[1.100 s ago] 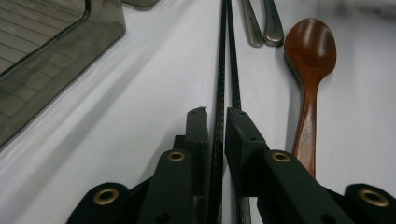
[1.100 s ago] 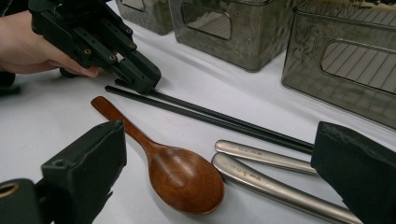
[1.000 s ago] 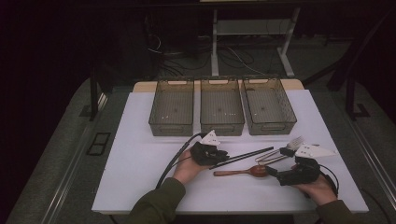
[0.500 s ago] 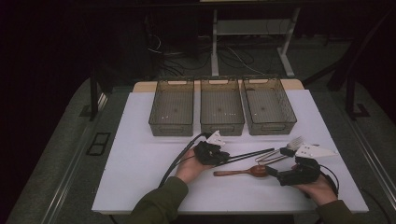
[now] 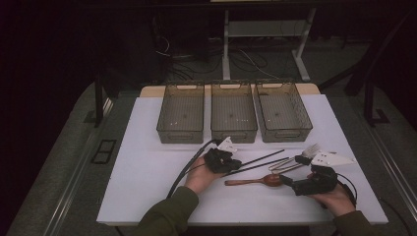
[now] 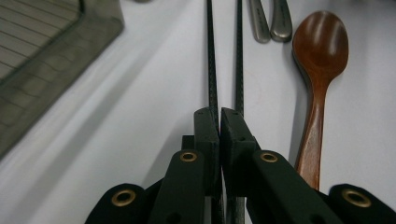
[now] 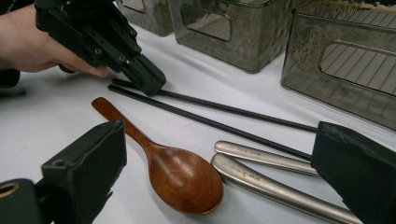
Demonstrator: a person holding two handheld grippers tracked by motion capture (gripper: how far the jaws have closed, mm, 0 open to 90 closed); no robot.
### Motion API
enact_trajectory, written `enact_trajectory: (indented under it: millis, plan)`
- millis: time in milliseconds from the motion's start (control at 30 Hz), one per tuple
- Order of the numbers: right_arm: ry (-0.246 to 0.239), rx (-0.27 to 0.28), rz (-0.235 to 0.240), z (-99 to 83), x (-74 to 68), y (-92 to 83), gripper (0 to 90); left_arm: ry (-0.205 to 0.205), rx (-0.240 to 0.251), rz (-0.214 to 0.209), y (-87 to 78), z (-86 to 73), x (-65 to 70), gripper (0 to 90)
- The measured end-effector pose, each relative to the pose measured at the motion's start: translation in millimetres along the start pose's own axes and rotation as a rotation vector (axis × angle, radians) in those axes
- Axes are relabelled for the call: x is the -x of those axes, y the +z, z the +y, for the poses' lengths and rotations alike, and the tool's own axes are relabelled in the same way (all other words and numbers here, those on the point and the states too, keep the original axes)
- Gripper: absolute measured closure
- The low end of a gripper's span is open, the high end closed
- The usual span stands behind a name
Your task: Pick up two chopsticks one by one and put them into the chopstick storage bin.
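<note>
Two black chopsticks point(image 5: 260, 161) lie side by side on the white table point(image 5: 147, 172), in front of the bins. My left gripper point(image 5: 230, 164) rests its tips on their near ends. In the left gripper view its jaws stand almost together point(image 6: 219, 116) with one chopstick point(image 6: 211, 56) running into the thin gap and the other point(image 6: 239, 56) passing under the right jaw. A brown wooden spoon point(image 5: 255, 181) lies just in front of them. My right gripper point(image 5: 290, 183) is held wide open point(image 7: 219, 168) low over the spoon's bowl point(image 7: 182, 179) and two metal handles point(image 7: 261, 154).
Three dark see-through bins point(image 5: 179, 135) point(image 5: 234, 135) point(image 5: 287, 133) stand in a row at the back of the table. A metal fork point(image 5: 309, 149) lies right of the chopsticks. The left gripper's cable point(image 5: 184, 172) trails toward the front edge.
My left gripper has edged slightly to the right along the chopsticks and its cable has shifted. The right gripper and the utensils have stayed put.
</note>
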State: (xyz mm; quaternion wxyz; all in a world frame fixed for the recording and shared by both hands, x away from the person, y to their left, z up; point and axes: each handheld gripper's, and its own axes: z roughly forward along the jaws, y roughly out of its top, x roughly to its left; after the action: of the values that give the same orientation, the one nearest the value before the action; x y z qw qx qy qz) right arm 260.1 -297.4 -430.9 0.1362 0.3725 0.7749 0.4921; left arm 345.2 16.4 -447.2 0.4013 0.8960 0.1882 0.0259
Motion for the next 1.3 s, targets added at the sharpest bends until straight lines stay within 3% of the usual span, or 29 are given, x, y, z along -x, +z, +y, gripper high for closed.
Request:
enact_trajectory:
  millis: [333, 867, 1300]
  plan:
    - [-0.002, 0.002, -0.001, 0.1, -0.1, -0.3, 2.9, 0.005, 0.028, -0.013, -14.2, 2.9, 1.0, 85.3]
    - [-0.010, -0.006, 0.005, -1.4, -0.8, 2.4, 2.9, -0.017, 0.063, -0.027, -54.9, 5.2, -1.1, 85.3]
    - [-0.028, -0.074, 0.007, -7.3, 3.1, 5.3, 2.9, -0.029, 0.094, -0.033, -76.0, 5.8, -4.6, 85.3]
